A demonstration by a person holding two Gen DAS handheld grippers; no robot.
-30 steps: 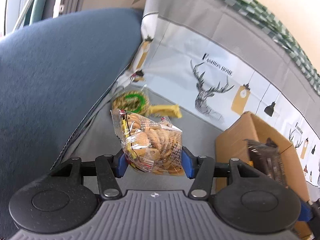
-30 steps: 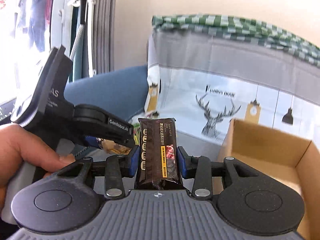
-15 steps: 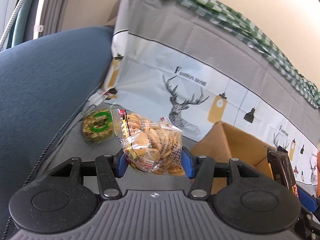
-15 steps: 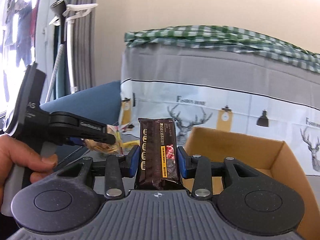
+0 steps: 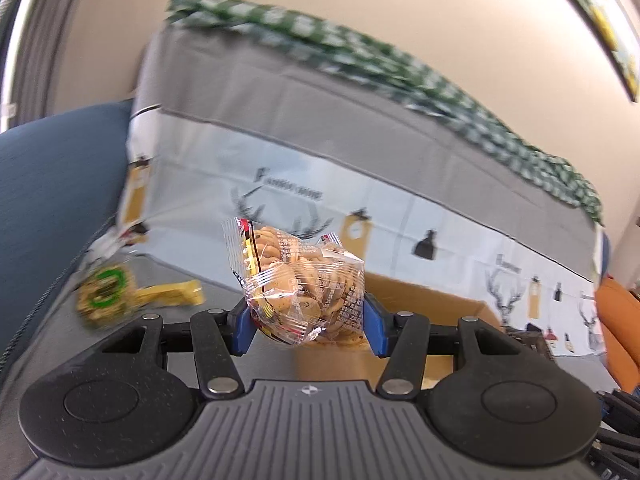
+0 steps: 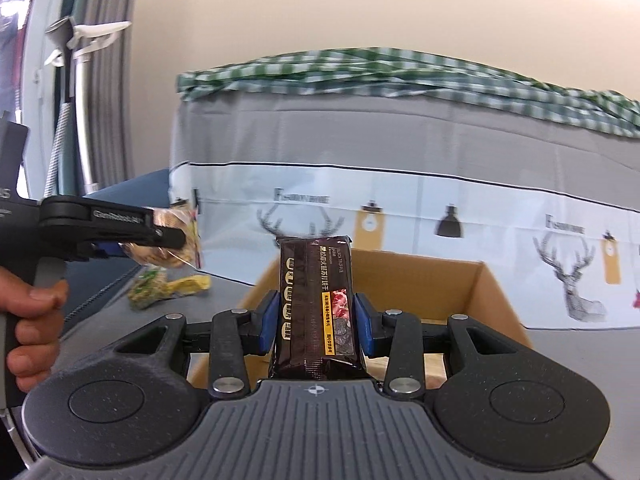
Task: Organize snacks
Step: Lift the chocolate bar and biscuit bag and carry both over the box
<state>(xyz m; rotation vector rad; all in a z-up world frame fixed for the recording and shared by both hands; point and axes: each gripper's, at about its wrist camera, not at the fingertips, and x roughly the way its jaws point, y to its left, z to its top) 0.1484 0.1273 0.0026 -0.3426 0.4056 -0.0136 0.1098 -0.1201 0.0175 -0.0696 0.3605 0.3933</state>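
Note:
My left gripper (image 5: 306,326) is shut on a clear bag of small cookies (image 5: 298,280) and holds it in the air, left of an open cardboard box (image 5: 420,296). My right gripper (image 6: 316,328) is shut on a dark brown snack bar packet (image 6: 316,300), held upright just before the same box (image 6: 420,280). The left gripper with its cookie bag (image 6: 172,240) shows at the left of the right wrist view. A green-and-yellow snack pack (image 5: 106,292) lies on the grey surface at the left; it also shows in the right wrist view (image 6: 152,288).
A yellow wrapper (image 5: 172,294) lies beside the green pack. A deer-print cloth (image 6: 400,220) covers a block behind the box, with a green checked cloth (image 6: 400,68) on top. A blue cushion (image 5: 52,184) stands left. An orange object (image 5: 618,320) is at far right.
Both grippers have risen and tilted up, keeping their snacks. The box now sits closer and more centred before each gripper, and the left view has swung right.

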